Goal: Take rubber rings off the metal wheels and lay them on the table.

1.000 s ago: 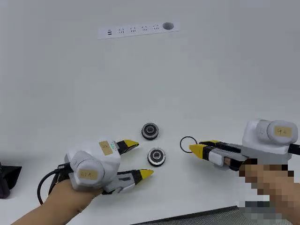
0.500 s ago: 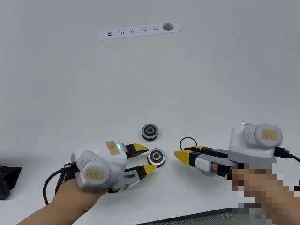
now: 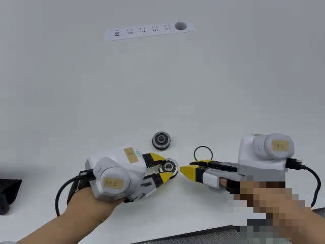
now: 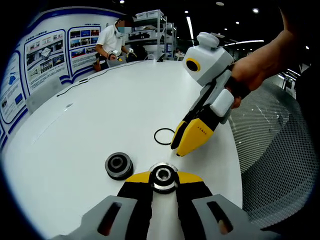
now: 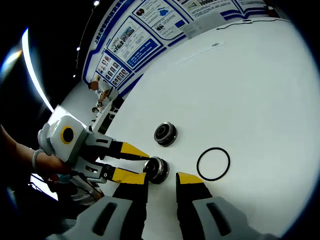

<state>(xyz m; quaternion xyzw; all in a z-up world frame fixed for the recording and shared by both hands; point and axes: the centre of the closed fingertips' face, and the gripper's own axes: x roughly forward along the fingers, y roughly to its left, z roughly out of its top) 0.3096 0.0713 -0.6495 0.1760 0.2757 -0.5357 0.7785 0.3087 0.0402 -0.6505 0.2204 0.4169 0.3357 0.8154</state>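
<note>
My left gripper (image 3: 163, 171) is shut on a metal wheel (image 3: 168, 166) that rests on the white table; its yellow tips press the wheel (image 4: 163, 177) from both sides. My right gripper (image 3: 189, 171) points at that wheel (image 5: 156, 170) from the right, its tip just short of it, jaws a narrow gap apart with nothing between them (image 5: 162, 179). A second wheel (image 3: 161, 140) with a black rim lies a little further back (image 4: 119, 165) (image 5: 165, 134). One loose black rubber ring (image 3: 203, 152) lies flat on the table beside the right gripper (image 4: 192, 137) (image 5: 213, 163).
A white power strip (image 3: 147, 30) lies far back on the table. A black cable (image 3: 63, 190) trails from the left gripper, and a dark object (image 3: 7, 190) sits at the left edge. The table's front edge (image 3: 203, 236) runs close under the hands.
My left gripper moved forward and shut on the near wheel. The right gripper slid left from beside the loose ring until its tip almost meets the wheel.
</note>
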